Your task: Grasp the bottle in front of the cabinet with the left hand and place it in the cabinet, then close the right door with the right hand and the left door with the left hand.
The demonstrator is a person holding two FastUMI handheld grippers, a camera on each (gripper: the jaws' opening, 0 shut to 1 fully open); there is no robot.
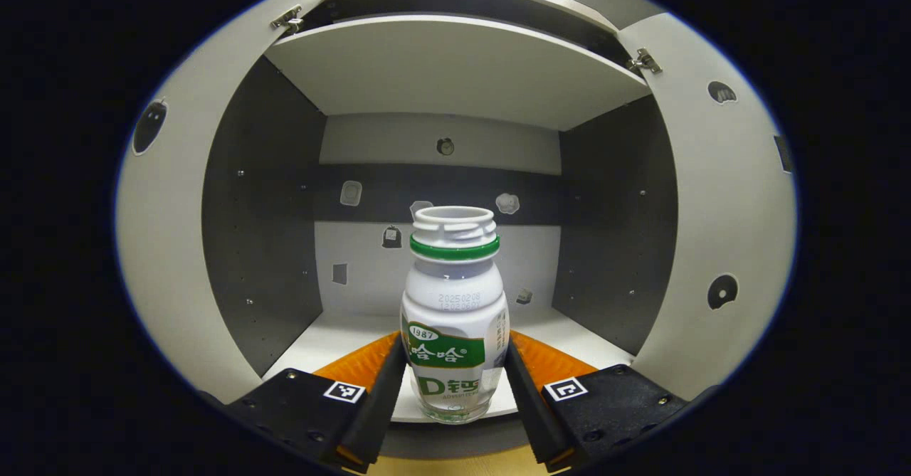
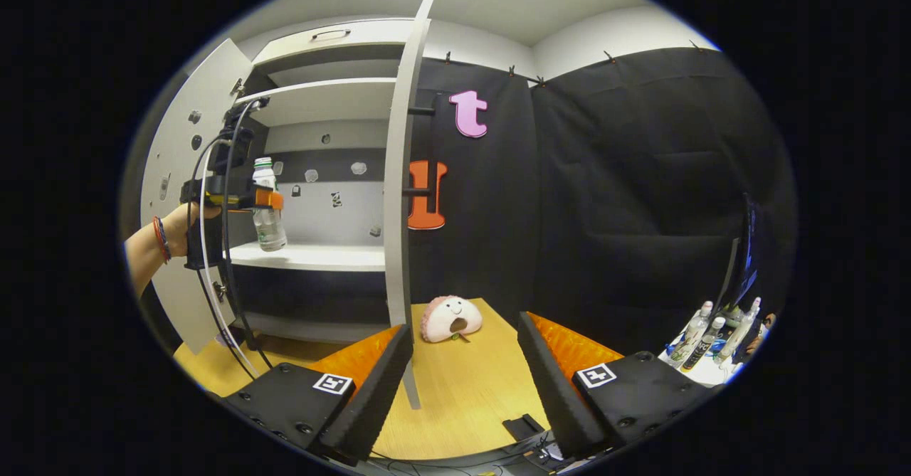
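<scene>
A white bottle (image 1: 454, 319) with a green collar and no cap stands upright between the fingers of my left gripper (image 1: 454, 351), both pads pressing its sides. It sits at the front edge of the cabinet's white lower shelf (image 1: 334, 334). Both doors stand open: the left door (image 1: 164, 248) and the right door (image 1: 719, 213). In the right gripper view, the left gripper (image 2: 267, 198), held by a hand (image 2: 164, 238), keeps the bottle (image 2: 269, 227) on the shelf. The right door's edge (image 2: 398, 177) faces me there. My right gripper (image 2: 464, 328) is open over the wooden table (image 2: 462, 405).
A pink plush toy (image 2: 450, 318) lies on the table just right of the right door. Cables (image 2: 228, 305) hang from the left gripper. Several bottles (image 2: 712, 341) stand far right. An upper shelf (image 1: 455, 70) spans the cabinet above the bottle.
</scene>
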